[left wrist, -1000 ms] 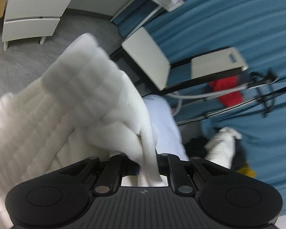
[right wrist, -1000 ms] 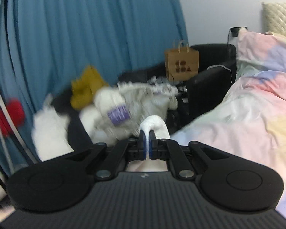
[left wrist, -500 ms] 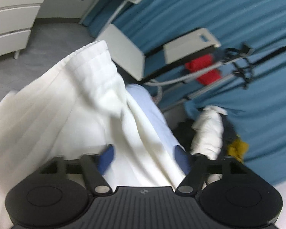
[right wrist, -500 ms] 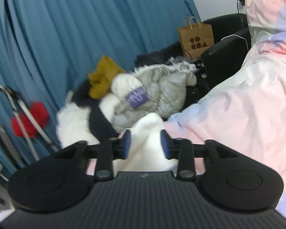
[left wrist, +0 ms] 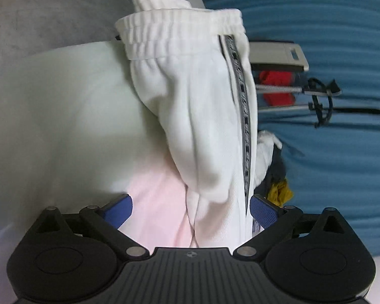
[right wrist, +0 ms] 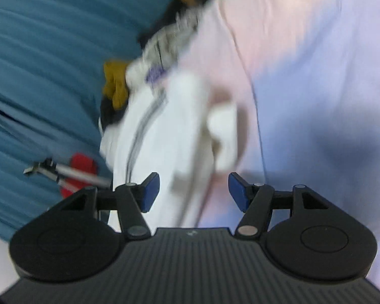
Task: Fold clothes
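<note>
- Left gripper (left wrist: 191,209) spread wide, grasping nothing; white pants (left wrist: 197,116) lying bunched on the bedspread (left wrist: 50,116) ahead, between and beyond the blue pads (left wrist: 262,211), waistband farthest off.
- Right gripper (right wrist: 193,192) likewise released; blurred white pants (right wrist: 169,126) just ahead on the bedspread (right wrist: 316,76).
- Folding apparently unfinished: cloth rumpled, lengthwise creases only; smoothing and further folds likely left.
- Unfolded laundry pile (right wrist: 149,58) waiting beyond.

We see a blue curtain (left wrist: 329,152) at 3 o'clock, w/ a red item (left wrist: 276,86) and metal rods (left wrist: 281,90) in front. Pastel bedding (right wrist: 304,88) fills 1–3 o'clock; mustard cloth (right wrist: 115,86) at 10.
</note>
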Motion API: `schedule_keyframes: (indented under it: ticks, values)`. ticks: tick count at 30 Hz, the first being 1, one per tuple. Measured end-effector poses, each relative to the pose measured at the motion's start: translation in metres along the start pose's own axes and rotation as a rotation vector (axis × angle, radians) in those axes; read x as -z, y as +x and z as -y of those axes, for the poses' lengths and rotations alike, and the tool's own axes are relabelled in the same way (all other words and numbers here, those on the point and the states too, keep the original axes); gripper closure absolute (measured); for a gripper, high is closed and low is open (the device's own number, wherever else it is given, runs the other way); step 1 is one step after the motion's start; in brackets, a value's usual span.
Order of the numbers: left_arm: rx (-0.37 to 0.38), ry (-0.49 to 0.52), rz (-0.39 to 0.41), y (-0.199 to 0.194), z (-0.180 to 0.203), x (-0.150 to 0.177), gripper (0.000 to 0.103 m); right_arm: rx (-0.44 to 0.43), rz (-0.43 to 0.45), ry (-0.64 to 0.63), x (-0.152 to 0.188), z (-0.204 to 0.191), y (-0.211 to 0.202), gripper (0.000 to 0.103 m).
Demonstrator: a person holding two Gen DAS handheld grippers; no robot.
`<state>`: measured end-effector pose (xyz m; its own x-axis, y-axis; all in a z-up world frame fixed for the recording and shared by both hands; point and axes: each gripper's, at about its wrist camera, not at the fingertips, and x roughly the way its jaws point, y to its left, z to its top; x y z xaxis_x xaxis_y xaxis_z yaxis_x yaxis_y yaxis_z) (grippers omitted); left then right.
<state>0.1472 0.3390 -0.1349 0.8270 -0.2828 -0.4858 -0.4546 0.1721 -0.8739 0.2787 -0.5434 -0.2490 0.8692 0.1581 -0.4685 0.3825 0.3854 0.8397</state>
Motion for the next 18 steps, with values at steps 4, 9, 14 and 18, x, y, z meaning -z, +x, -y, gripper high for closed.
schedule_keyframes:
  ticks: [4, 9, 14, 18]
  values:
    - [0.039, 0.020, 0.030, 0.025, 0.009, -0.010, 0.001, -0.082, -0.020, -0.028, 0.002, -0.001, 0.024, 0.040]
    - [0.065, 0.016, 0.110, 0.051, 0.024, -0.022, 0.006, -0.147, 0.034, -0.014, -0.002, -0.001, 0.052, 0.040]
    - [-0.008, -0.031, 0.162, 0.065, 0.042, -0.042, 0.054, -0.121, 0.129, -0.018, -0.010, -0.008, 0.063, 0.074]
    - [-0.058, -0.003, 0.157, 0.056, 0.054, -0.046, 0.082, -0.116, 0.143, -0.027, -0.013, -0.008, 0.048, 0.086]
